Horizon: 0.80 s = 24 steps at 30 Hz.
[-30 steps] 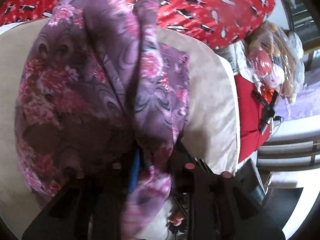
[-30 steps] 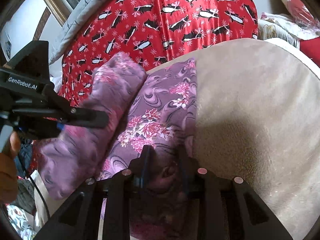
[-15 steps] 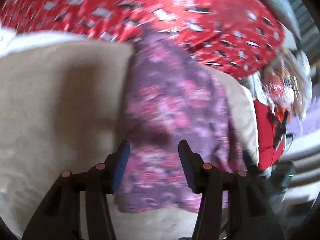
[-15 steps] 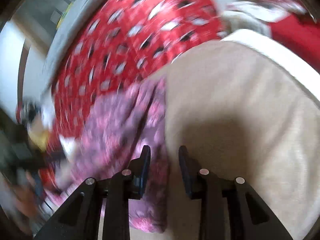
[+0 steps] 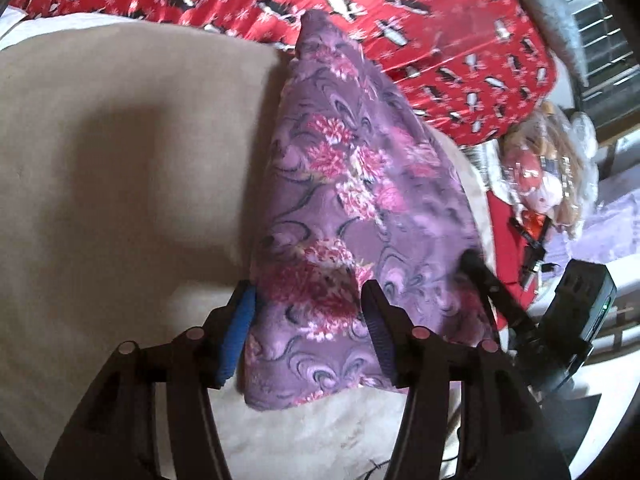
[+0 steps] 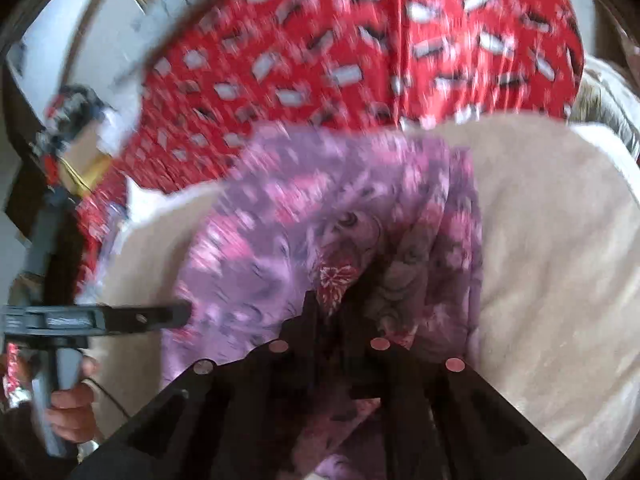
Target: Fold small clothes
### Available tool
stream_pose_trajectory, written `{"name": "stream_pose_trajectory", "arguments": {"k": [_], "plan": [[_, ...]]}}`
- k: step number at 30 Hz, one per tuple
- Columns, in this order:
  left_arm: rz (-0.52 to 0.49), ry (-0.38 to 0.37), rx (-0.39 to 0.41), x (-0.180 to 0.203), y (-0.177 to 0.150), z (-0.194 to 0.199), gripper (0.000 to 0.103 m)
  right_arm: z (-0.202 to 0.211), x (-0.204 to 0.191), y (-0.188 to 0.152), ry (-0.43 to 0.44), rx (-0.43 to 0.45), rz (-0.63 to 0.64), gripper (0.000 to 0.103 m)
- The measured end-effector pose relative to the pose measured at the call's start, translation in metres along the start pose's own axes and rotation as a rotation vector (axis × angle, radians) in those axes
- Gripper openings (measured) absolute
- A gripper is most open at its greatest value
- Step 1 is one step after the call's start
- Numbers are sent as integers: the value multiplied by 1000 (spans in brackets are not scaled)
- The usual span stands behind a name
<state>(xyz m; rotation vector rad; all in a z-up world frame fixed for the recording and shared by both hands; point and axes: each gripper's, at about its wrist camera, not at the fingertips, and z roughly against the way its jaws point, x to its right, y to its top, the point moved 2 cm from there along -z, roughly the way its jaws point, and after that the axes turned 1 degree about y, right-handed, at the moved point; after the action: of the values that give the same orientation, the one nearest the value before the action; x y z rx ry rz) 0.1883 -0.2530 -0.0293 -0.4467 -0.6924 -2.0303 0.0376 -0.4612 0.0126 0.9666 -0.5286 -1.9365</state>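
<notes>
Purple floral-print fabric, a small folded garment (image 5: 360, 216), lay on the beige suede-like cushion (image 5: 132, 168), its far tip reaching the red penguin-print cloth (image 5: 400, 12) behind. My left gripper (image 5: 308, 332) was over the near end of the garment, its black fingers with blue ribbed pads (image 5: 236, 336) standing apart and widening, the fabric lying between them without either pad pressing on it. My right gripper (image 6: 340, 300) was pressed together on a bunched fold of the same purple garment (image 6: 320, 216), the cloth gathered up into a ridge at its black fingertips; this view was blurred by motion. In the right wrist view, the left gripper (image 6: 176, 316) appeared from the side at the garment's left edge, with my hand (image 6: 68, 408) around its grey handle. In the left wrist view, the right gripper's dark finger (image 5: 480, 276) met the garment's right edge. To the right of the cushion lay a doll in clear plastic wrap (image 5: 548, 168).
</notes>
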Motion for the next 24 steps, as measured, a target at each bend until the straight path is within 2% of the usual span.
{"name": "stream_pose_trajectory", "arguments": {"k": [2, 3, 4, 6, 7, 8, 9, 10, 12, 14, 15, 18, 19, 20, 21, 22, 24], "plan": [[-6, -24, 7, 4, 0, -2, 56, 19, 13, -5, -9, 60, -27, 5], [-10, -17, 4, 4, -2, -6, 60, 22, 21, -7, -29, 71, -44, 5], [-12, 4, -4, 4, -5, -11, 65, 20, 37, -14, -55, 65, -93, 5], [-14, 41, -53, 3, -11, -30, 66, 3, 59, -26, -100, -7, -152, 5], [-21, 53, -59, 4, -14, -34, 66, -5, 66, -32, -117, -45, -159, 4], [-48, 70, -44, 8, -16, -32, 66, -4, 66, -32, -107, -37, -170, 5], [-72, 75, -40, 11, -16, -28, 66, 1, 67, -27, -87, -20, -198, 7], [-84, 73, -31, 14, -14, -23, 66, 7, 67, -21, -48, 3, -232, 14], [-88, 51, -1, 18, -3, -14, 66, 16, 71, -5, 2, 63, -277, 17], [-96, 61, 13, 23, 15, -10, 66, 16, 78, 14, 3, 104, -309, 37], [-102, 74, 14, 26, 23, -13, 66, 10, 81, 24, -2, 114, -324, 39], [-113, 108, -10, 34, 43, -29, 66, -22, 92, 52, -18, 47, -358, 40], [-107, 107, -28, 37, 51, -37, 66, -42, 95, 60, -46, -23, -361, 41], [-103, 107, -32, 38, 56, -40, 66, -51, 95, 62, -56, -64, -354, 39], [-103, 110, -12, 40, 63, -41, 66, -57, 91, 66, -38, -63, -322, 32], [-113, 113, 14, 44, 69, -41, 66, -54, 80, 74, -14, -13, -246, 7], [-144, 173, 69, 47, 77, -46, 66, -42, 69, 85, -23, 90, -155, 7]]}}
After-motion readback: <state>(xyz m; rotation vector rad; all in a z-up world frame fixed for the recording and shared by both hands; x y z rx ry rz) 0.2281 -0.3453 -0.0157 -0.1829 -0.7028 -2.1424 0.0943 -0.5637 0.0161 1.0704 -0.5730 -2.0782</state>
